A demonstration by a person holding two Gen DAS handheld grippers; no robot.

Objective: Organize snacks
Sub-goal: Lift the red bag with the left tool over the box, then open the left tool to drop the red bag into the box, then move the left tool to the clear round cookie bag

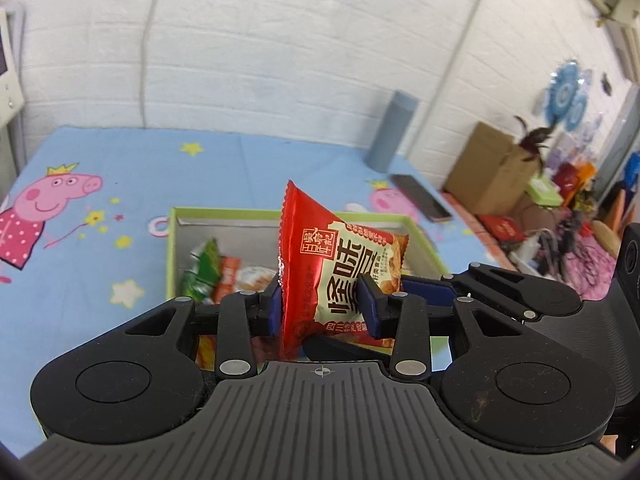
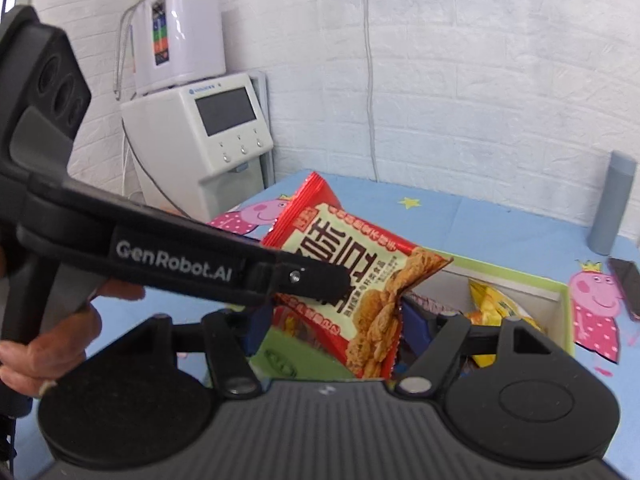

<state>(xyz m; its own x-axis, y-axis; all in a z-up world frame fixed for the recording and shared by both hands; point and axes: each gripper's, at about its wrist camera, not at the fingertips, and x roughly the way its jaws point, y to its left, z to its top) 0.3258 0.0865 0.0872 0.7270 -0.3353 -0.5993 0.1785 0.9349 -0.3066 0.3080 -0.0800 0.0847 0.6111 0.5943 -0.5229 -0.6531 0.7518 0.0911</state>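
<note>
Left gripper point(image 1: 320, 300) is pinching the red packet point(image 1: 340, 268) by its lower edge, blue pads point(image 1: 370, 304) squeezed onto the foil, so it stands high above the green box point(image 1: 172, 248) — a good spot for a drop among the snacks point(image 1: 208, 272) already inside. Right gripper point(image 2: 332, 324) sits just beside it, fingers wide apart either side of the same packet point(image 2: 352, 280), gripping nothing; whether it touches, hard to say. My read: a handover or a steadying move before the packet goes into the box point(image 2: 556, 292).
</note>
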